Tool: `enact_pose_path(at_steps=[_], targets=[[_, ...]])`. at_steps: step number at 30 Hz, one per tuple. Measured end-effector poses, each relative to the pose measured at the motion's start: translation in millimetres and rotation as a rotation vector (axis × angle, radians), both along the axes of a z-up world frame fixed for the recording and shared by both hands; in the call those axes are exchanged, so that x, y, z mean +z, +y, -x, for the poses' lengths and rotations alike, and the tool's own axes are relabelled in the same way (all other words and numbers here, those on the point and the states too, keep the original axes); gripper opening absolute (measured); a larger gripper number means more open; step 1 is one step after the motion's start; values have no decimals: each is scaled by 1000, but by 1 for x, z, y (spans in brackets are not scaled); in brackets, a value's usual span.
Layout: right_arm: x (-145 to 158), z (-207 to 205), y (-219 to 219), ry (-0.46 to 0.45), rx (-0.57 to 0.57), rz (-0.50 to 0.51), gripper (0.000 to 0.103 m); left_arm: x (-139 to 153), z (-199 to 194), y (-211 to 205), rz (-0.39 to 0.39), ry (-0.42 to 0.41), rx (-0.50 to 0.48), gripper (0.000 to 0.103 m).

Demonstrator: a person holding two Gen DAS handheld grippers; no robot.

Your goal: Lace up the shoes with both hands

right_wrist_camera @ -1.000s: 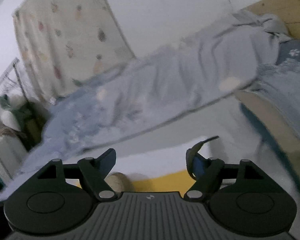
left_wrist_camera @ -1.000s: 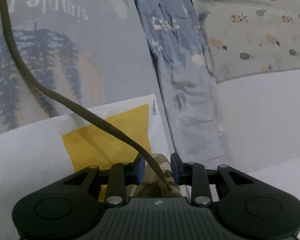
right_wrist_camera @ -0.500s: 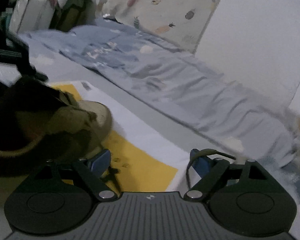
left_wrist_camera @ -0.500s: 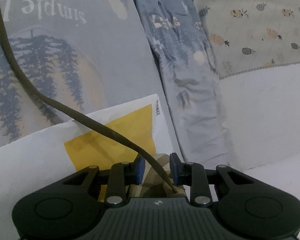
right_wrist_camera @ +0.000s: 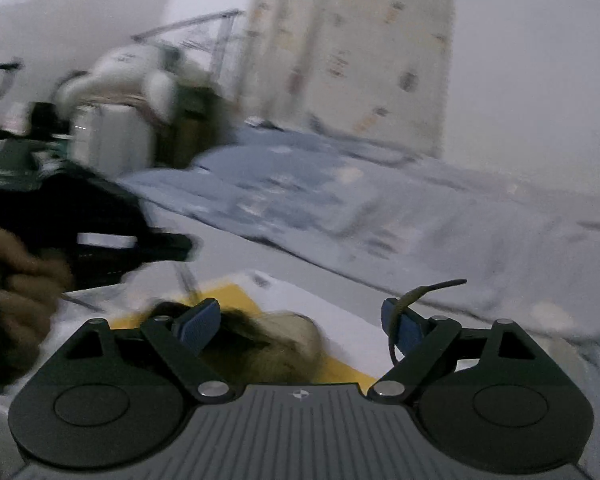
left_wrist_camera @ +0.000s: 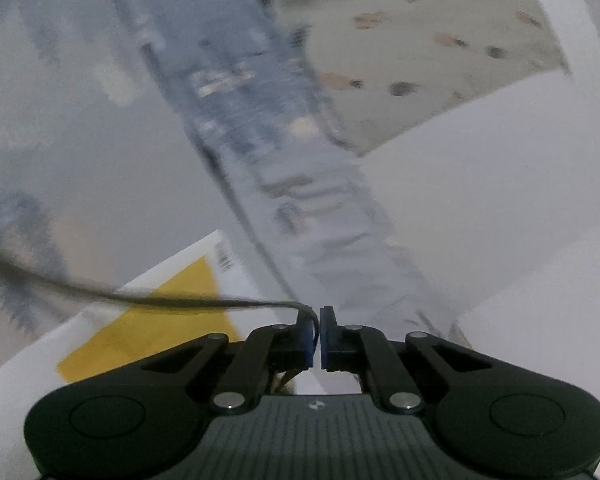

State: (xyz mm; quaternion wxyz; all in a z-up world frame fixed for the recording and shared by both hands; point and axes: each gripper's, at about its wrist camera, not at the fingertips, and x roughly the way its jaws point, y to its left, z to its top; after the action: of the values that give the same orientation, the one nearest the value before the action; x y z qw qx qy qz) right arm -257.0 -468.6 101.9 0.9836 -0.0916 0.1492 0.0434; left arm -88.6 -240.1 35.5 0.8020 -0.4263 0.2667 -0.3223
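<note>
A: Between the pads of the left gripper (left_wrist_camera: 319, 334), which have just been closing, a dark shoelace (left_wrist_camera: 172, 300) is clamped, its length run leftward.

B: Beneath the spread right gripper (right_wrist_camera: 302, 322), just widened, the tan shoe (right_wrist_camera: 268, 344) is seen on a white-and-yellow sheet (left_wrist_camera: 148, 328); patterned bedding (right_wrist_camera: 340, 200) is spread behind.

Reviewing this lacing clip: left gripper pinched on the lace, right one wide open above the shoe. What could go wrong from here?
1. The left gripper pinches the lace only at its fingertips; the lace runs off sideways, so a tug could slip it free.
2. A loose lace end is draped over the open right gripper finger, unheld, and may snag or drop.
3. Both views are blurred, so aiming at the shoe looks uncertain.
</note>
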Motion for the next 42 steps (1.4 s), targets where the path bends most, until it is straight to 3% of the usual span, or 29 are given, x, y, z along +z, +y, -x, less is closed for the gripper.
enact_pose_path(at_steps=[4,6,11,15,18,21,23,27,30,32,34,38,41,42], targets=[[5,4,18,151,313,-73,89,13,3,0,-34,-64,-38,1],[4,7,31,183,372,-26,89,18,4,-1,-55,-90,-58,1],[2,5,42,173,302,116,89,43,16,-8,-158,-265,-131,1],[1,5,44,183,260,216,89,52,29,-10,-152,-336,-193,1],[4,-1,33,173,197,198,89,55,34,-12,-172,-355,-213,1],[3,-10,2,175,-11,85,89,54,37,-14,-186,-358,-211,1],[-4,-17,-29,211,-114,-83,89,54,38,-14,-190,-353,-212,1],[-26,-28,-89,405,-119,-520,96,53,42,-15,-202,-351,-222,1],[-27,-28,-103,508,-112,-568,96,52,42,-19,-229,-359,-231,1],[-20,-19,-99,524,-85,-486,97,52,44,-21,-250,-370,-233,1],[-14,-14,-91,502,-130,-300,97,53,44,-23,-268,-388,-236,1],[-18,-2,-63,387,-257,214,97,52,45,-25,-275,-391,-238,1],[-48,-2,-41,420,-257,652,97,51,45,-26,-279,-384,-233,1],[-57,-2,-40,448,-252,713,97,51,45,-27,-280,-381,-233,1]])
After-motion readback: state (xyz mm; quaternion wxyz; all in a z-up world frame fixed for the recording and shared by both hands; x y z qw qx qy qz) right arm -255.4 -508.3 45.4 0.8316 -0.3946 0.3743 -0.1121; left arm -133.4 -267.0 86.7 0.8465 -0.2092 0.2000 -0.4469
